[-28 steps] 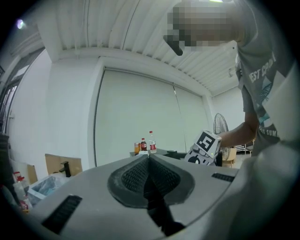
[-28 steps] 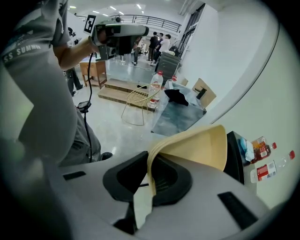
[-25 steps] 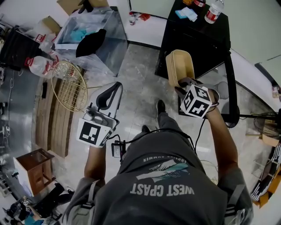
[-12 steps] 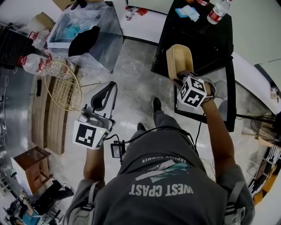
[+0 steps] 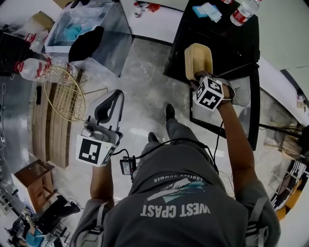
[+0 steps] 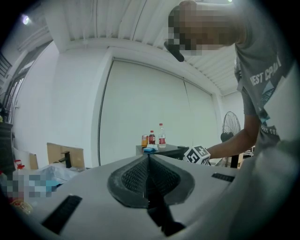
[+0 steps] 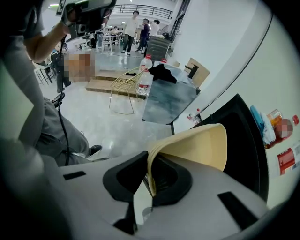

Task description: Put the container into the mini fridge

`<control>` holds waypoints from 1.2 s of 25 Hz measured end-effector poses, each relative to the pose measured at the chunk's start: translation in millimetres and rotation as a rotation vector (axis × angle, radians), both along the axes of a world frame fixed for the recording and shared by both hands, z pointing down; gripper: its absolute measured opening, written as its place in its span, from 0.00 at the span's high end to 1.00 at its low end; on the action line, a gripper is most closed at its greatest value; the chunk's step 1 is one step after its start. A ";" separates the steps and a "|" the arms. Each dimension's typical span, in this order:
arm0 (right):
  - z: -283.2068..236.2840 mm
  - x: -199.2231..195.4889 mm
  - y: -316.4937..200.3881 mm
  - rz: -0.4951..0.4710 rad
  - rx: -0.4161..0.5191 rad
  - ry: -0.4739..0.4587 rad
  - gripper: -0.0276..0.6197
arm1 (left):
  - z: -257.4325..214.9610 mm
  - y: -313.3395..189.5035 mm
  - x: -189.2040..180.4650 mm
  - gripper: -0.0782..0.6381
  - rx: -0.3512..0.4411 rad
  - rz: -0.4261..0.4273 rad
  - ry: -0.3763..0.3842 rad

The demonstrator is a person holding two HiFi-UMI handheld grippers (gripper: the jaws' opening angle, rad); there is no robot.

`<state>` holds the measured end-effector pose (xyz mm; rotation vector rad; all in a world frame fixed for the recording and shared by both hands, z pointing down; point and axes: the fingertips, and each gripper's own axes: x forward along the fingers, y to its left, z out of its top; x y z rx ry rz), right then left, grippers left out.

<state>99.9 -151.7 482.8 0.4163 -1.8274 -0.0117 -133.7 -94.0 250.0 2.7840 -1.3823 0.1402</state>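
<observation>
The person stands on the pale stone floor (image 5: 145, 87) facing a black mini fridge (image 5: 227, 41), with one tool in each hand. The right tool (image 5: 197, 79) points steeply down and is closed on a beige container (image 5: 198, 59). The right gripper view shows how it is held: the container's thin wall is nipped between the two pads, one jaw inside the tub and one outside, and the rest of the tub stands out past the jaws, tipped onto its side. From above, the container sits in the air at the fridge's near left edge, held by the tool alone. A black-framed glass door (image 5: 253, 106) stands just to the right of that hand.

A water bottle (image 5: 241, 9) with a red label and a blue packet (image 5: 207, 10) lie on top of the fridge.

The left tool (image 5: 112, 99) is held level, out over the floor and well away from the fridge. Its jaws are pressed together with nothing between them; the ribbed pads meet along one line in the left gripper view. That view also catches the right tool's marker cube beside the fridge.

Off to the person's left a round wire basket (image 5: 65, 94) leans by a wooden pallet (image 5: 53, 130). Further back there is a clear plastic bin (image 5: 116, 38) with a black cap (image 5: 87, 43) resting in it.
</observation>
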 end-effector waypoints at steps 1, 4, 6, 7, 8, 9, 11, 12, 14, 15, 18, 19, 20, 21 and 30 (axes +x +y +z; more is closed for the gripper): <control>4.4 1.3 -3.0 0.005 -0.005 0.000 0.89 | 1.9 -2.0 0.0 0.86 -0.005 -0.001 -0.002; 18.0 5.3 -11.7 0.016 -0.020 0.007 0.89 | 6.8 -8.2 -0.9 0.86 -0.019 -0.007 -0.004; 27.3 8.2 -17.9 0.023 -0.027 0.015 0.89 | 10.5 -12.6 -1.9 0.86 -0.031 -0.014 -0.002; 31.8 9.7 -21.0 0.025 -0.028 0.021 0.89 | 13.1 -14.7 -2.5 0.86 -0.039 -0.016 -0.003; 36.1 11.4 -24.2 0.028 -0.028 0.028 0.89 | 16.0 -17.0 -2.9 0.86 -0.046 -0.017 -0.006; 40.5 13.1 -27.7 0.032 -0.027 0.033 0.89 | 19.3 -19.6 -3.1 0.86 -0.052 -0.018 -0.009; 49.5 16.2 -35.0 0.041 -0.031 0.036 0.89 | 26.6 -26.0 -2.3 0.86 -0.062 -0.020 -0.016; 54.2 17.6 -38.6 0.047 -0.033 0.034 0.89 | 30.3 -29.6 -1.2 0.86 -0.066 -0.020 -0.019; 63.6 20.5 -45.2 0.057 -0.038 0.034 0.89 | 36.8 -36.7 1.9 0.86 -0.073 -0.018 -0.022; 68.0 22.0 -48.3 0.061 -0.038 0.036 0.89 | 39.8 -40.1 3.7 0.86 -0.077 -0.016 -0.022; 80.3 25.9 -58.3 0.074 -0.043 0.038 0.89 | 47.8 -51.7 10.0 0.86 -0.087 -0.009 -0.018; 84.4 27.4 -61.8 0.080 -0.046 0.037 0.89 | 50.1 -55.9 12.8 0.86 -0.089 -0.005 -0.017; 88.7 29.0 -65.5 0.085 -0.048 0.037 0.89 | 52.8 -59.9 15.9 0.86 -0.093 -0.001 -0.017; 93.0 30.9 -69.3 0.091 -0.049 0.037 0.89 | 55.6 -63.6 19.1 0.86 -0.098 0.004 -0.019; 134.6 47.0 -100.3 0.125 -0.059 0.063 0.89 | 74.3 -89.3 40.4 0.86 -0.130 0.016 -0.013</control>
